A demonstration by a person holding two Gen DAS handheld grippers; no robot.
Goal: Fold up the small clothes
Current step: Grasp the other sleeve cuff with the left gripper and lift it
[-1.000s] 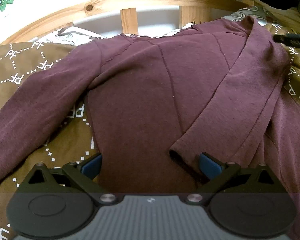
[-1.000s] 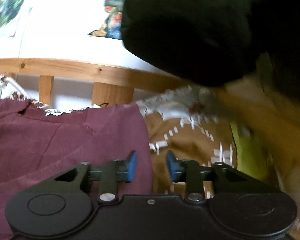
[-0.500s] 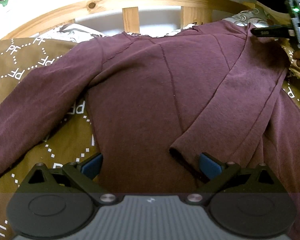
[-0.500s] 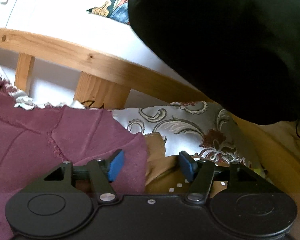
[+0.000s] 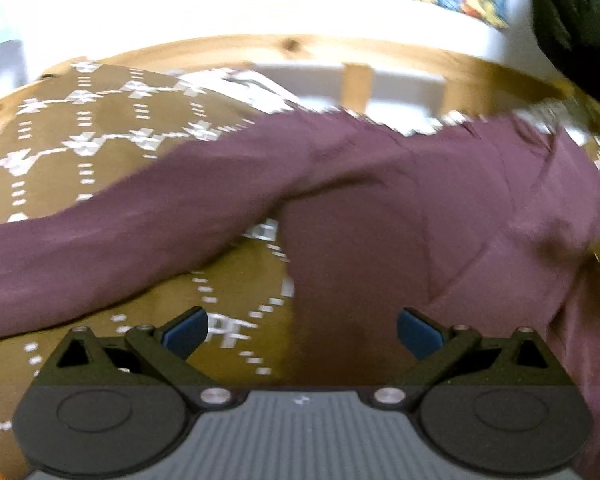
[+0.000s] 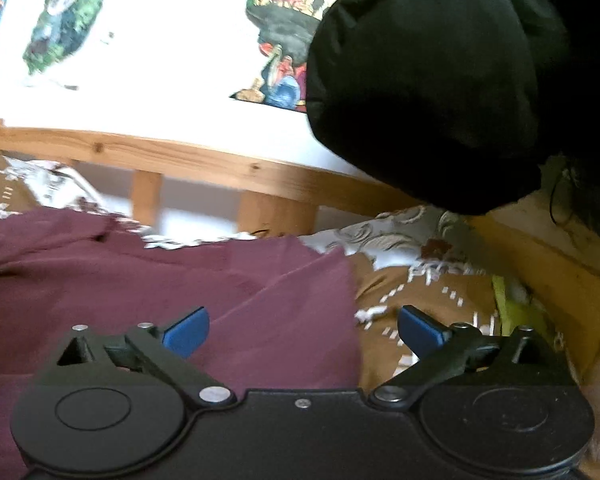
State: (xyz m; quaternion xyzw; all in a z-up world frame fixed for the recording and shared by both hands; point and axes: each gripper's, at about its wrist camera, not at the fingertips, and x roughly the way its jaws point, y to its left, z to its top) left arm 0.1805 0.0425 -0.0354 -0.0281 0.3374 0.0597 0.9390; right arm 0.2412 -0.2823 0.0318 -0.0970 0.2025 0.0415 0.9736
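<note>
A maroon long-sleeved top lies spread on a brown patterned bedspread. Its right sleeve is folded in over the body, its left sleeve stretches out to the left. My left gripper is open and empty, just above the top's left side edge near the hem. My right gripper is open and empty over the top's right shoulder edge; the top fills the left half of the right wrist view.
A wooden bed rail with slats runs along the far side, also seen in the right wrist view. A floral pillow lies by the shoulder. A large black cloth shape hangs at upper right.
My left gripper has swung left, so the outstretched left sleeve and more bedspread come into view. My right gripper has opened wide and pulled back from the shoulder edge.
</note>
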